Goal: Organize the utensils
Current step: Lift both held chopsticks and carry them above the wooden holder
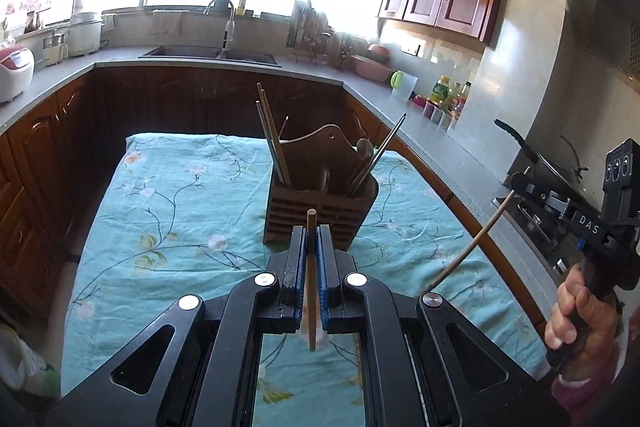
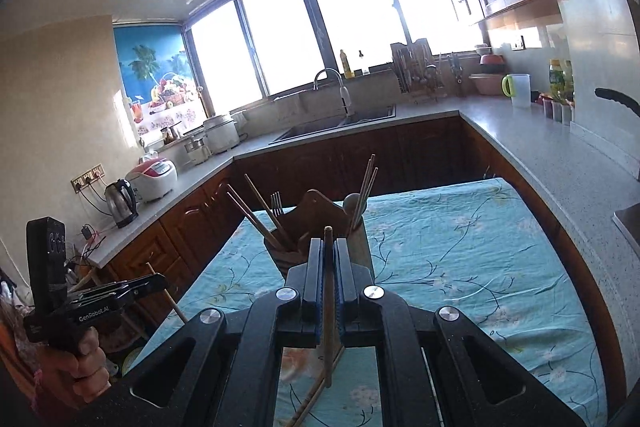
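A wooden utensil holder (image 1: 320,203) stands on the teal floral cloth (image 1: 180,195), with chopsticks, a fork and a spoon upright in its compartments. My left gripper (image 1: 311,231) is shut on a wooden chopstick (image 1: 311,279) that points toward the holder from above the cloth. To its right, a hand (image 1: 576,311) carries my right gripper (image 1: 520,183), which grips a second chopstick (image 1: 472,247). In the right wrist view my right gripper (image 2: 329,243) is shut on that chopstick (image 2: 329,307), partly hiding the holder (image 2: 316,215). My left gripper (image 2: 158,281) shows at the far left. Another stick (image 2: 316,395) lies on the cloth below.
An L-shaped grey counter (image 1: 420,123) wraps around the table, with a sink (image 1: 208,53), a rice cooker (image 1: 14,73), a kettle (image 2: 120,203) and bottles (image 1: 444,91). A stove with a pan (image 1: 560,163) is close on the right. Wooden cabinets hang above.
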The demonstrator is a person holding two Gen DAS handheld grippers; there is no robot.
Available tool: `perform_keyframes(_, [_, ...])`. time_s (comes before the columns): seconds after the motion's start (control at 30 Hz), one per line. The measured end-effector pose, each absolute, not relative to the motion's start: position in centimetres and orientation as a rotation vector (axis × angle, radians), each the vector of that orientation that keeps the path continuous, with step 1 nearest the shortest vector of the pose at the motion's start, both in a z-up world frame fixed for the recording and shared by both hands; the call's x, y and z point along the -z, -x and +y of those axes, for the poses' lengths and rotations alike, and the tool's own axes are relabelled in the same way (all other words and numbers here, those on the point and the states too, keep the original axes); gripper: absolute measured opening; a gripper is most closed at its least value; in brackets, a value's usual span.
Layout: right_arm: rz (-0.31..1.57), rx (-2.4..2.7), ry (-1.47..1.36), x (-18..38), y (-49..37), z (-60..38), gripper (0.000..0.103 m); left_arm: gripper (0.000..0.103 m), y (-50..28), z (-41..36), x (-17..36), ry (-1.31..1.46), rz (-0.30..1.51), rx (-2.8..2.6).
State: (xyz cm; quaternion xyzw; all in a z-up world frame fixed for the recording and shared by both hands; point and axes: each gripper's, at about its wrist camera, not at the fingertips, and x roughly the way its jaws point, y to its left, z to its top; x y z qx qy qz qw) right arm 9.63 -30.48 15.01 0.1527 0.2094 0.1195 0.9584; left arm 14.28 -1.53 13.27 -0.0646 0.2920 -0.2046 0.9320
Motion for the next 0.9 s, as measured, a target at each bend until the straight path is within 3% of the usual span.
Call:
perform_keyframes(0.53, [0.399, -0.238, -0.315, -15.9, -11.8, -30.5, 0.005, 0.004, -16.2, -1.4, -16.1, 0.151, 0.518, 0.395])
perform_keyframes(0.9, [0.316, -0.224, -0.324, -19.5, -16.0, -30.8, 0.005, 0.005, -19.8, -2.7, -21.6, 0.132, 0.368, 0.364])
